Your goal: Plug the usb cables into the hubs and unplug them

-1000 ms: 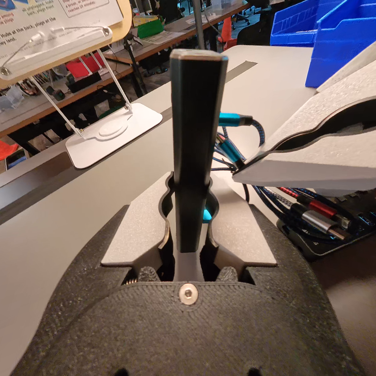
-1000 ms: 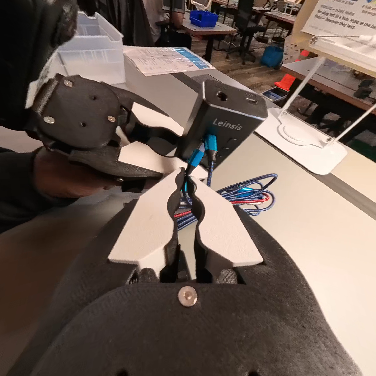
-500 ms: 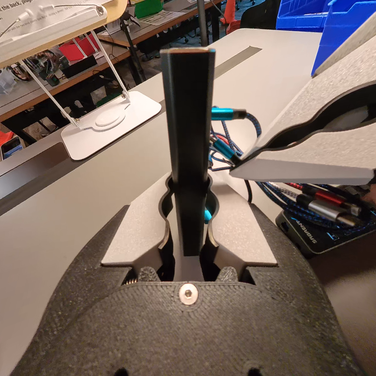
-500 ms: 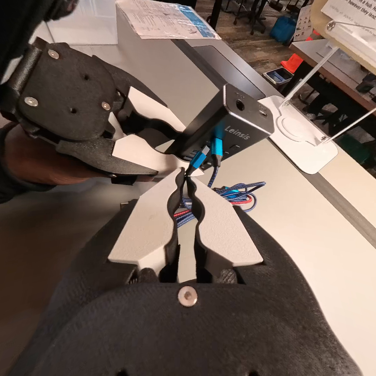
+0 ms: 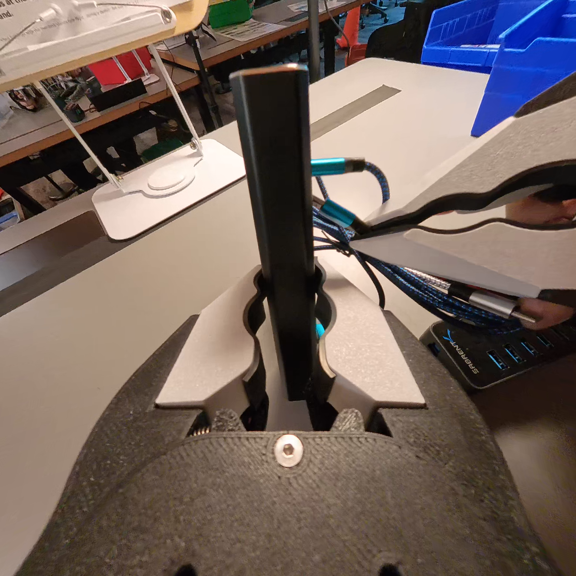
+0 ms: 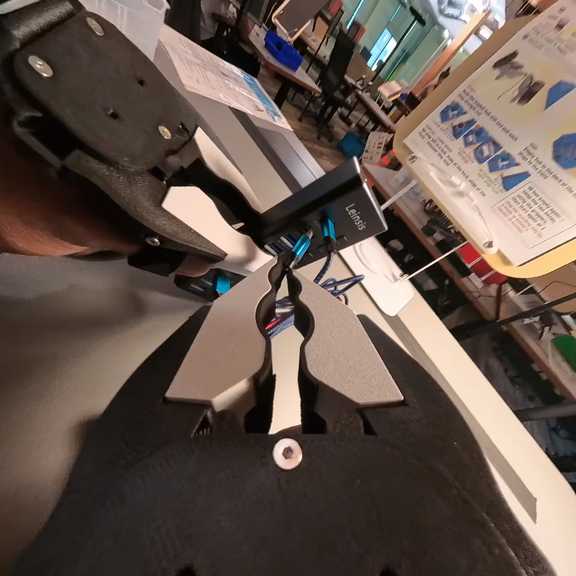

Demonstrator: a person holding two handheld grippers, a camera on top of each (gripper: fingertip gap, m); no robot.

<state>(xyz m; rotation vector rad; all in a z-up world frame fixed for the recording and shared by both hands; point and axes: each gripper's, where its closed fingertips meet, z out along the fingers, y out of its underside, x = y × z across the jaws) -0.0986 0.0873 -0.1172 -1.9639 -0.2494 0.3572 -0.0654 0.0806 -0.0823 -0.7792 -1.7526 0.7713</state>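
My left gripper (image 5: 288, 274) is shut on a slim black hub (image 5: 277, 187) and holds it edge-on above the table; the hub also shows in the right wrist view (image 6: 327, 212). One teal plug (image 5: 330, 166) sits in the hub's side. My right gripper (image 6: 285, 268) is shut on the black boot of a second teal plug (image 6: 300, 246), whose metal tip is at a hub port; how deep it sits I cannot tell. The right gripper (image 5: 358, 230) comes in from the right in the left wrist view. Braided blue cables (image 5: 420, 290) hang beneath it.
A second black hub (image 5: 498, 355) with a row of blue ports lies on the table at the right, with a silver plug (image 5: 492, 307) above it. A white document stand (image 5: 168, 187) is at the back left, and blue bins (image 5: 514, 62) at the back right. The tips of one gripper are about 5 centimetres away from the tips of the other.
The right gripper has rolled and dropped lower beside the hub, still holding the teal plug. The hub has tilted in the right view. More of the second hub's ports show.
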